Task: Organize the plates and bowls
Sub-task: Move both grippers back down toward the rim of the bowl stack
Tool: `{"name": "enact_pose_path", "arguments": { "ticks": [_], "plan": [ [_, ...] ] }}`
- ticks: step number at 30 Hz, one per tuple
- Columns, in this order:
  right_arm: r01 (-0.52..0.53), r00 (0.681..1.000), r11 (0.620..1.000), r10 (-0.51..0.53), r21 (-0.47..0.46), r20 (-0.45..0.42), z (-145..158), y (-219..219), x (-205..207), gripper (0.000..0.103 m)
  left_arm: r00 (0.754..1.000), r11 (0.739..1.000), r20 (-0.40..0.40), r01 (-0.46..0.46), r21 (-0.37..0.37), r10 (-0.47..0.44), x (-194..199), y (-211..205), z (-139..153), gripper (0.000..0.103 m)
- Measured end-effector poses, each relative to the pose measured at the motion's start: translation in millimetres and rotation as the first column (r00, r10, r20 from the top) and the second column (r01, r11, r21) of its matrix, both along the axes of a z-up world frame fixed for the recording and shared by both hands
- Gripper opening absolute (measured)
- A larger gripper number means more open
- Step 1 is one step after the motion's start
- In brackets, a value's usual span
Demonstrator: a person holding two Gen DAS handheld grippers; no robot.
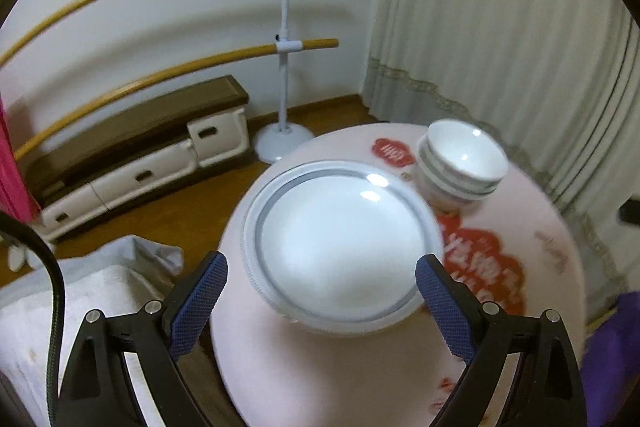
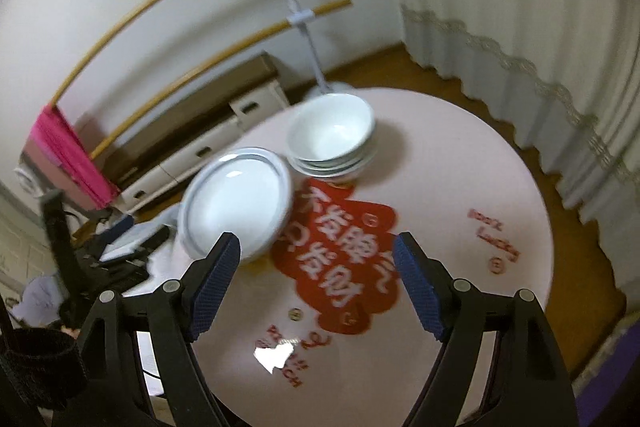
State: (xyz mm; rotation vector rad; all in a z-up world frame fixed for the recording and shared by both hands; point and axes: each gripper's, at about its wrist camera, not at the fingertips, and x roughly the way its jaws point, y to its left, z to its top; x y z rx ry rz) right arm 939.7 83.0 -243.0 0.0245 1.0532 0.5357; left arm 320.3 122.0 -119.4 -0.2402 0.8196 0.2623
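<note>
A stack of white plates [image 1: 340,243] with a grey ring sits on the left part of the round pink table [image 1: 320,367]; it also shows in the right wrist view [image 2: 236,203]. A stack of white bowls [image 1: 460,159] stands behind it to the right, and shows in the right wrist view [image 2: 332,139] too. My left gripper [image 1: 320,287] is open and empty, its blue pads on either side of the plates' near rim. My right gripper [image 2: 316,267] is open and empty above the table's red print [image 2: 340,247], right of the plates.
A white stand with two wooden rails [image 1: 286,47] stands on the wooden floor behind the table. A low brown and white cabinet [image 1: 140,155] runs along the wall. A white curtain [image 1: 500,27] hangs at the right. A white towel-covered surface [image 1: 60,307] lies left of the table.
</note>
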Motion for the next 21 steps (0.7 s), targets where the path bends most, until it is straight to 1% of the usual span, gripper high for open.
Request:
{"name": "enact_pose_path", "arguments": {
  "ticks": [2, 4, 7, 8, 9, 11, 13, 14, 16, 19, 21],
  "plan": [
    [-0.004, 0.999, 0.999, 0.002, -0.051, -0.043, 1.3, 0.8, 13.3, 0.081, 1.0, 0.999, -0.008, -0.023, -0.033, 0.023, 8.5, 0.8, 3.8, 0.093],
    [-0.023, 0.997, 0.997, 0.017, -0.079, -0.074, 2.0, 2.2, 23.8, 0.081, 1.0, 0.998, -0.015, -0.024, -0.066, 0.023, 7.0, 2.5, 4.4, 0.093],
    [-0.061, 0.992, 0.99, 0.047, -0.124, -0.113, -4.1, 7.8, 37.6, 0.081, 0.997, 0.987, -0.016, -0.082, -0.136, 0.08, 5.8, 9.0, -1.8, 0.093],
    [-0.076, 0.99, 0.988, 0.06, -0.132, -0.125, -8.4, 10.0, 41.8, 0.081, 0.995, 0.984, -0.012, -0.104, -0.145, 0.104, -0.1, 15.3, -1.1, 0.093],
    [-0.09, 0.988, 0.987, 0.072, -0.136, -0.135, -13.3, 12.4, 45.6, 0.081, 0.992, 0.981, -0.009, -0.125, -0.146, 0.125, -1.6, 15.8, -7.3, 0.093],
    [-0.132, 0.983, 0.982, 0.112, -0.139, -0.142, -24.8, 19.1, 51.8, 0.081, 0.988, 0.978, -0.006, -0.155, -0.139, 0.156, -7.0, 12.6, -20.1, 0.093],
    [-0.192, 0.976, 0.971, 0.173, -0.142, -0.132, -37.6, 28.1, 51.2, 0.081, 0.983, 0.974, 0.011, -0.178, -0.138, 0.181, -13.8, 6.0, -30.3, 0.093],
    [-0.215, 0.972, 0.967, 0.199, -0.134, -0.125, -42.8, 30.7, 48.1, 0.081, 0.979, 0.971, 0.016, -0.199, -0.136, 0.203, -15.1, 1.6, -36.6, 0.093],
    [-0.26, 0.961, 0.96, 0.247, -0.108, -0.122, -54.5, 33.4, 40.5, 0.081, 0.976, 0.97, 0.043, -0.205, -0.129, 0.212, -14.7, -11.1, -44.4, 0.093],
    [-0.35, 0.934, 0.934, 0.344, -0.07, -0.094, -68.5, 28.9, 26.4, 0.081, 0.967, 0.971, 0.1, -0.229, -0.065, 0.235, -15.8, -38.6, -52.6, 0.093],
    [-0.397, 0.917, 0.917, 0.394, -0.035, -0.055, -78.9, 16.7, 17.0, 0.081, 0.964, 0.969, 0.105, -0.244, -0.031, 0.246, -13.3, -58.5, -58.3, 0.093]
  ]
}}
